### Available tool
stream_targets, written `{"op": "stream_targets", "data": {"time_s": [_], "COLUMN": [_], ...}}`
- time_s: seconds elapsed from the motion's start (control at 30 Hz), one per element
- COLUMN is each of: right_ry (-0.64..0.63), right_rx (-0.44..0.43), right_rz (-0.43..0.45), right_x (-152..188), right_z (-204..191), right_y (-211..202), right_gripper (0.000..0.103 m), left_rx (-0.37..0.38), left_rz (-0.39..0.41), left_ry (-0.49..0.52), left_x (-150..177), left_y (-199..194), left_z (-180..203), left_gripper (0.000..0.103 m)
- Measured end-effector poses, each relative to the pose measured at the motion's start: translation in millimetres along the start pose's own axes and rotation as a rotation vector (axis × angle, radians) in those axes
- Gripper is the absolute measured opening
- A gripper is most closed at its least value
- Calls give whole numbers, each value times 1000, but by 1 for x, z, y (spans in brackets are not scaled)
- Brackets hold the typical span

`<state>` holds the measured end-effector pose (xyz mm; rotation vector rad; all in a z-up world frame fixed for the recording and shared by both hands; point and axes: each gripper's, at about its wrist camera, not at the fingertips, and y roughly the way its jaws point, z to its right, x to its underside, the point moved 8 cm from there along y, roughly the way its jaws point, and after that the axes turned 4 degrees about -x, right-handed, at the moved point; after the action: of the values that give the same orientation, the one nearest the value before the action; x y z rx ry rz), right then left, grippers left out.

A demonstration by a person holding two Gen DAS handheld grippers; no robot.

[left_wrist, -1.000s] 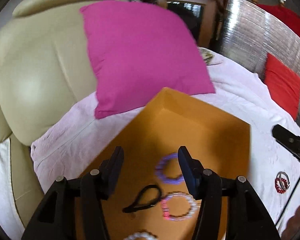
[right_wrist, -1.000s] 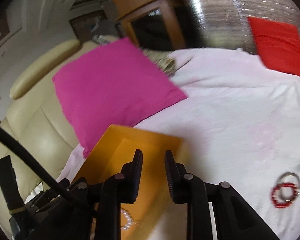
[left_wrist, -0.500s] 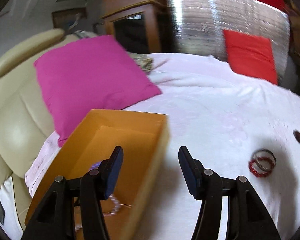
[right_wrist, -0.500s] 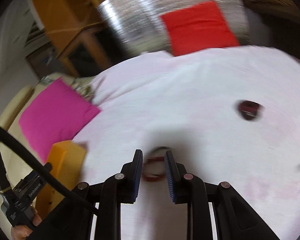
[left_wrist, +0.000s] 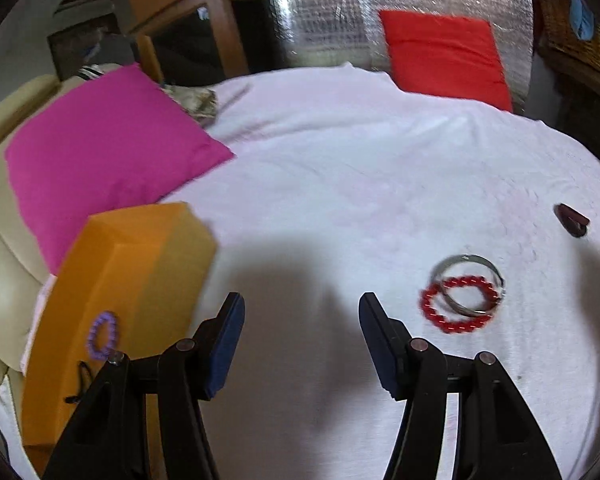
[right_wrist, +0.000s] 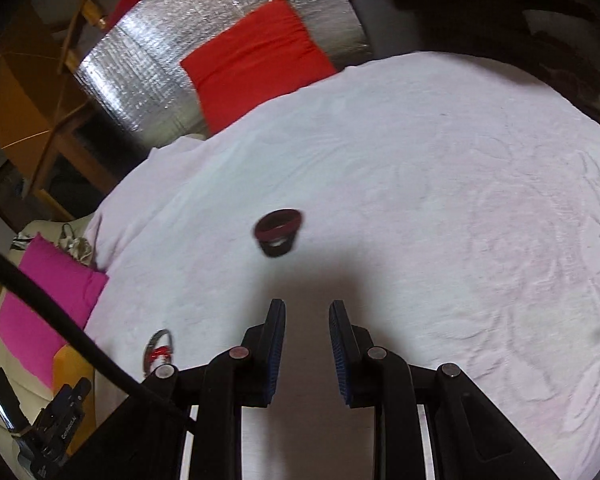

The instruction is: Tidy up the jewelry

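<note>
Dark red bangle (right_wrist: 278, 233) blurred; orange box (left_wrist: 140, 264) partly cut off.

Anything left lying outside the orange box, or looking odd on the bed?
Yes. A red bead bracelet and a silver bangle lie overlapped on the white bedspread, outside the orange box. A dark maroon bangle sits apart further out. Nothing looks spilled or damaged.

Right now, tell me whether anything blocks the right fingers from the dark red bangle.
Nothing visible does: only bare white bedsheet lies between the open right gripper and the dark red bangle ahead.
</note>
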<state>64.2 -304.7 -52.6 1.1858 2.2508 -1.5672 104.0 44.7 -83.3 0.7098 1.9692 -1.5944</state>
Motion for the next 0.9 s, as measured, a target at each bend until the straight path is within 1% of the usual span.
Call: {"op": "stream_targets", "data": {"time_s": [0.1, 0.27, 0.33, 0.43, 0.6, 0.77, 0.83, 0.87, 0.9], "right_ry": [23, 48, 49, 66, 128, 257, 311, 338, 356], "right_rx": [-6, -17, -37, -79, -165, -245, -268, -271, -272], "right_rz": [-5, -22, -32, -27, -15, -9, 1, 9, 15], "right_x": [-1, 1, 1, -1, -11, -22, -29, -34, -37], "right_z": [17, 22, 18, 11, 2, 12, 18, 21, 23], "right_y": [-5, 1, 3, 6, 16, 27, 31, 34, 37], "right_gripper": [25, 25, 25, 25, 25, 25, 29, 35, 41], "left_rx": [30, 51, 65, 117, 274, 325, 364, 387, 406], "left_rz": [-27, -58, -66, -68, -73, -62, -78, -88, -97], "left_ry": [-6, -15, -20, -41, -57, -27, -23, -17, -6], "left_x": [2, 1, 1, 0, -4, -14, -14, -13, -11], "left_y": [7, 19, 23, 26, 30, 44, 49, 52, 54], "left_z": [11, 20, 19, 22, 45, 64, 73, 78, 84], "left_gripper": [60, 60, 60, 60, 60, 60, 60, 60, 57]}}
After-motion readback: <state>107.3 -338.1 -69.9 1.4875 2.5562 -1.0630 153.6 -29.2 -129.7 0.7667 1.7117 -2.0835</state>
